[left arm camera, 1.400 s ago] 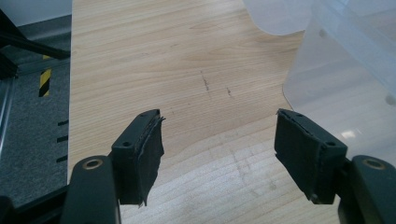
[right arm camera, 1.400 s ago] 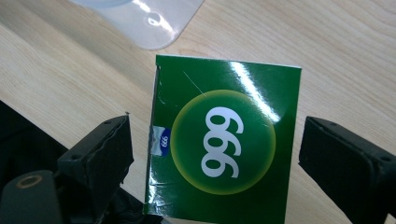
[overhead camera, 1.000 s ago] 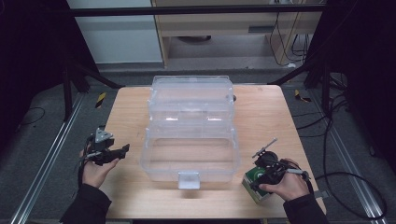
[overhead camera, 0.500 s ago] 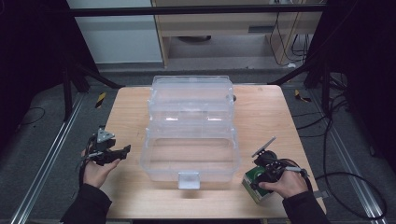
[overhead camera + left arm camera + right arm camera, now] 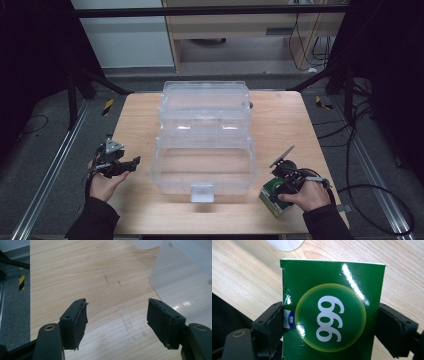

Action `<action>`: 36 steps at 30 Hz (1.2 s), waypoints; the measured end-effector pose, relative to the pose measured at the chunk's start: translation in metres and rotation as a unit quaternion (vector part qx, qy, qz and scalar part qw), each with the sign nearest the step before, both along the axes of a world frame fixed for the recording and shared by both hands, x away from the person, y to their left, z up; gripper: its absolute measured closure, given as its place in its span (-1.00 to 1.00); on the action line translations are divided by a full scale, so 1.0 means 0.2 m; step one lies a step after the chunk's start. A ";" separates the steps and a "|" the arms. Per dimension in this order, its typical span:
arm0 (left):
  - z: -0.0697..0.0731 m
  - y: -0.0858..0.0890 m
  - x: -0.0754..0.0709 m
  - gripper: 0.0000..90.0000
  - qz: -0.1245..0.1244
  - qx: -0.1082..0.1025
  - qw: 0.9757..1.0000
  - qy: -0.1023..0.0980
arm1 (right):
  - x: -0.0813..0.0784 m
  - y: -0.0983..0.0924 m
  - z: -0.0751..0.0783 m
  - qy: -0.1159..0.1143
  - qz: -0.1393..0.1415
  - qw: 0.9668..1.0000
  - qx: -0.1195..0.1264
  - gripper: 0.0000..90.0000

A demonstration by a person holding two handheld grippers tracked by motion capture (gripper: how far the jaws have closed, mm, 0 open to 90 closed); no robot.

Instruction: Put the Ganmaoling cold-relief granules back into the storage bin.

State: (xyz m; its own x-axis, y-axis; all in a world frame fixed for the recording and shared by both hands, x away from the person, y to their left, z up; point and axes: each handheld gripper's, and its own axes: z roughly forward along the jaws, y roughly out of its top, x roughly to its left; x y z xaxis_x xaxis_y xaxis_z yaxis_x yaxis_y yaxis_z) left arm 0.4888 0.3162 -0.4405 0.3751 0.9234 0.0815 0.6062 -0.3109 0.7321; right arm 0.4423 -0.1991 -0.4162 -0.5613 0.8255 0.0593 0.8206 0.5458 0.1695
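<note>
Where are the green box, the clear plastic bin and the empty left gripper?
green box [image 5: 332,315], right gripper view, on the yellow circle of its front face.
clear plastic bin [image 5: 202,192], high view, on the latch of its front wall.
left gripper [image 5: 117,315], left gripper view, midway between its open fingers.

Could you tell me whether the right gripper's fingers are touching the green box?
Touching: in the right gripper view, both fingers of the right gripper press against the sides of the green box.
</note>
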 end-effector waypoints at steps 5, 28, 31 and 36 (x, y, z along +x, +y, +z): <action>0.00 0.00 0.00 -0.30 0.000 0.002 1.000 0.001 | 0.00 -0.02 0.04 -0.013 0.009 1.000 0.002 -0.62; 0.00 -0.01 0.00 -0.30 -0.002 0.005 1.000 0.001 | 0.04 -0.07 0.36 -0.065 0.059 0.996 -0.015 -0.62; 0.00 0.00 0.00 -0.30 -0.001 0.005 1.000 0.002 | 0.06 -0.07 0.40 -0.068 0.060 0.996 -0.013 -0.62; 0.00 0.00 0.00 -0.30 -0.001 0.004 1.000 0.002 | 0.09 -0.05 0.46 -0.076 0.076 0.994 -0.014 -0.62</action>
State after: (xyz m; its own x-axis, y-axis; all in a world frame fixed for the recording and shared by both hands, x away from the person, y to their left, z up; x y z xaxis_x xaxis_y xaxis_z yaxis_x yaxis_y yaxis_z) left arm 0.4881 0.3155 -0.4409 0.3781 0.9216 0.0880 0.6076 -0.3187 0.7275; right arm 0.4603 -0.2092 -0.3240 -0.6801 0.7309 -0.0571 0.6949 0.6674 0.2678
